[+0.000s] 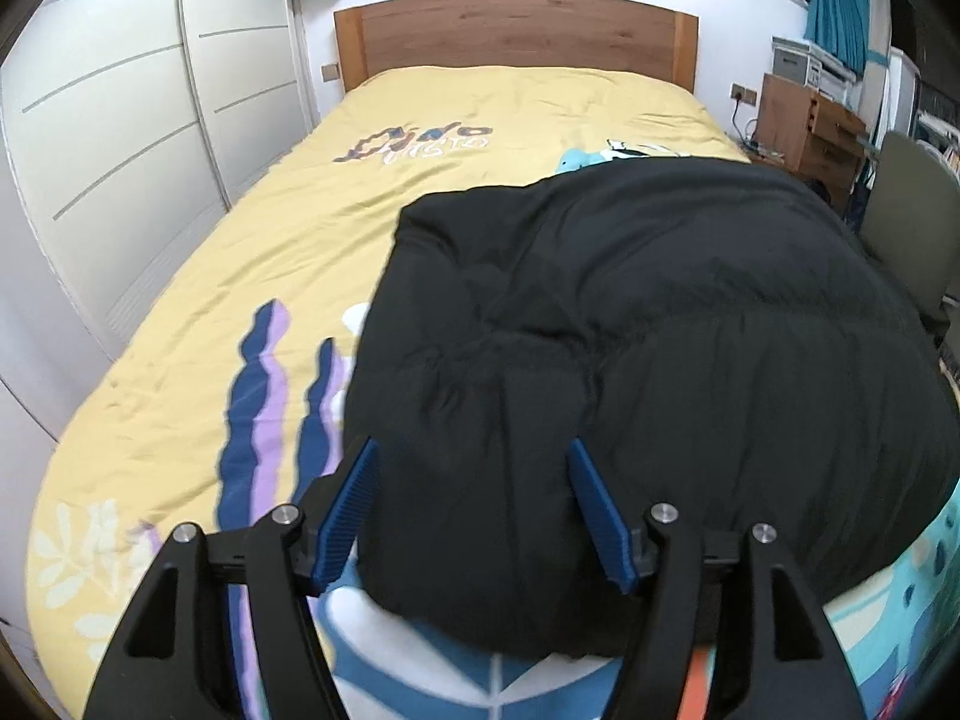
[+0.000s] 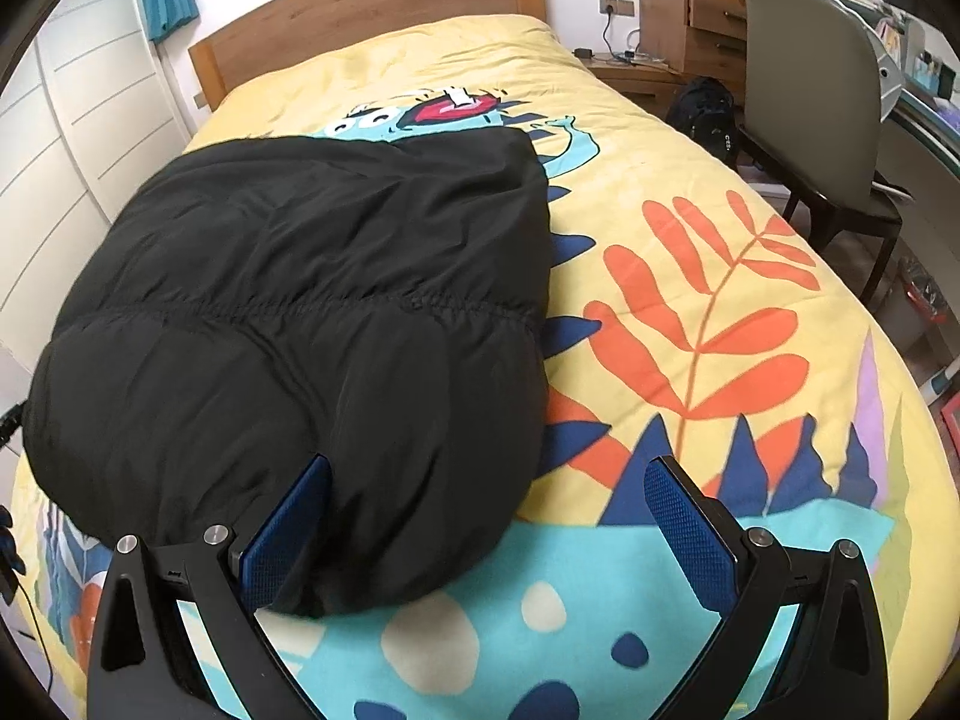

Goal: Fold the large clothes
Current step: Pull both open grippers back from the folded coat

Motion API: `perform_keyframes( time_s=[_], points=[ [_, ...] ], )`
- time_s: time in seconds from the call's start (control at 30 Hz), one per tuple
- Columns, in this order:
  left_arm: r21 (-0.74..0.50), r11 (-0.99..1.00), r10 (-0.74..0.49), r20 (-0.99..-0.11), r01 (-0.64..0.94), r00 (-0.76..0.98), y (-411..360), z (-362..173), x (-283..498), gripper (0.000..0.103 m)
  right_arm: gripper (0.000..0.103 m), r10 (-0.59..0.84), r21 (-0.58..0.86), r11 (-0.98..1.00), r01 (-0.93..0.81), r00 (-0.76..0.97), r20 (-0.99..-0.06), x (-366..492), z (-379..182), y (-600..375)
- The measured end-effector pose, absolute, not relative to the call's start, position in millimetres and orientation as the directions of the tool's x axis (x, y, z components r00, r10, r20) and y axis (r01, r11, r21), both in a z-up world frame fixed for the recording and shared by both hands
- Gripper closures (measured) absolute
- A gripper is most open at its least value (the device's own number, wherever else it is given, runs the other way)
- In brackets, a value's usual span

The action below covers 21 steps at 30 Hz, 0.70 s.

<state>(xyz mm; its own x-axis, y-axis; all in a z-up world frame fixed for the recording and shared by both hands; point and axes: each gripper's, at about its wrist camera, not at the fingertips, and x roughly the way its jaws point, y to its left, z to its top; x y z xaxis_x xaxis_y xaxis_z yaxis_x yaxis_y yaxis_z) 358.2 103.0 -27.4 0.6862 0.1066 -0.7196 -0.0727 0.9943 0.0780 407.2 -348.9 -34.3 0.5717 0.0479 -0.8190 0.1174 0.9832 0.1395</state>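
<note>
Puffy black jacket [image 2: 288,324] lies apparently folded on bedspread [image 2: 690,138].

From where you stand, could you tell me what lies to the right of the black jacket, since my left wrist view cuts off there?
Observer: The yellow bedspread continues bare there, printed with a large orange leaf.
Operator: Thank you. Is the right gripper holding anything?
Observer: No. The right gripper is open; one finger sits against the black jacket at its near right corner, the other over the bedspread.
Operator: And the left gripper?
Observer: The left gripper is also open, its fingers spread either side of the jacket's near edge.
Operator: Anything beside the bed on that side?
Observer: A grey chair stands there.
</note>
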Motion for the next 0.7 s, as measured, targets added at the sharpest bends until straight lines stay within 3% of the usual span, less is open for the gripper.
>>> perform_keyframes(
  time_s=[0.37,0.7],
  points=[
    [0.101,0.986,0.163,-0.713,-0.130,0.682,127,-25,302,0.037,0.001,0.058,0.187,0.970,0.154,0.604,-0.795,358,-16,-366],
    [0.004,0.993,0.083,-0.741,-0.120,0.667,148,-25,290,0.037,0.001,0.059,0.204,0.963,0.175,0.605,-0.794,337,-17,-377]
  ],
)
